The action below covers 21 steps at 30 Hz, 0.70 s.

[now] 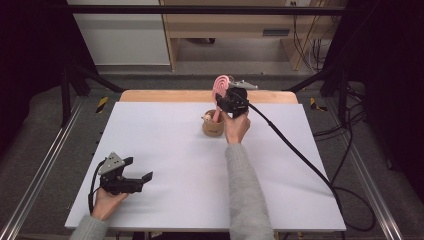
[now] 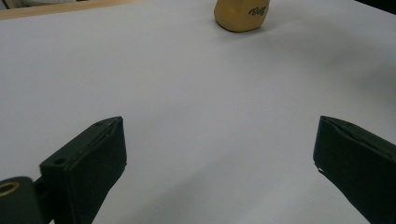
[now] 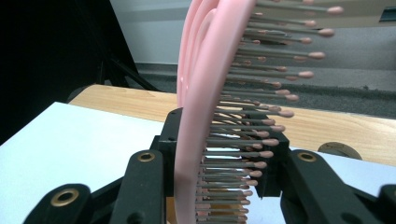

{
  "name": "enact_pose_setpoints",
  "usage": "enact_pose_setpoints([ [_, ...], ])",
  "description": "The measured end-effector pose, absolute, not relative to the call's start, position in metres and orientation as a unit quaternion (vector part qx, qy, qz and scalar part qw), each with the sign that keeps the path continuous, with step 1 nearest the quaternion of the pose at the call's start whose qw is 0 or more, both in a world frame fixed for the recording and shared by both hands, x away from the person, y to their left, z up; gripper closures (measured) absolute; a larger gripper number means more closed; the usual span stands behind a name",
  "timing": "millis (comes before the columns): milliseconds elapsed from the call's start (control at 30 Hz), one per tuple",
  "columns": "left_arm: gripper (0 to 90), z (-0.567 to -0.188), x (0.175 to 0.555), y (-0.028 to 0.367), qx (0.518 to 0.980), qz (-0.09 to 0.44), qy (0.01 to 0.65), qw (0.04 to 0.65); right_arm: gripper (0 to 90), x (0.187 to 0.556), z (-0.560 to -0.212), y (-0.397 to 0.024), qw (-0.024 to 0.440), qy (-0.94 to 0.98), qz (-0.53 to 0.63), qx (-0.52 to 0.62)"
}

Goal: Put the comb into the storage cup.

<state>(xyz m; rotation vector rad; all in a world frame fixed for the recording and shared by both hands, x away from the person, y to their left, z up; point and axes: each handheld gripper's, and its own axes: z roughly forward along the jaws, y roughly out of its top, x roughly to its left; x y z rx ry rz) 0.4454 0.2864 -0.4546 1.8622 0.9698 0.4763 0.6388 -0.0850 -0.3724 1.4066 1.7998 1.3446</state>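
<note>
Right gripper (image 1: pixel 226 100) pinches the pink brush (image 3: pixel 205 93) above the cup (image 1: pixel 212 126), near the table's (image 1: pixel 165 150) far edge. Left gripper (image 1: pixel 136 171), jaws spread, rests by the near left corner.

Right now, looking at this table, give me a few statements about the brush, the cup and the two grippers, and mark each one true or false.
1. The right gripper is shut on the pink hairbrush. True.
2. The left gripper holds the brown cup. False: its jaws stand open and hold nothing, well apart from the cup.
3. The hairbrush's head rises above the cup, with its handle going down toward it. True.
4. The brush's bristles are blue. False: they are dark pins with pink tips.
5. The cup lies tipped on its side. False: it stands upright on the white table.
</note>
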Motion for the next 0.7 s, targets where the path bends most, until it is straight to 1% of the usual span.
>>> enact_pose_setpoints([
  [700,2.4,-0.455,0.446,0.286,0.764,0.195,0.395,0.47,62.5,0.636,-0.383,-0.108,0.22,0.627,0.517,0.54],
])
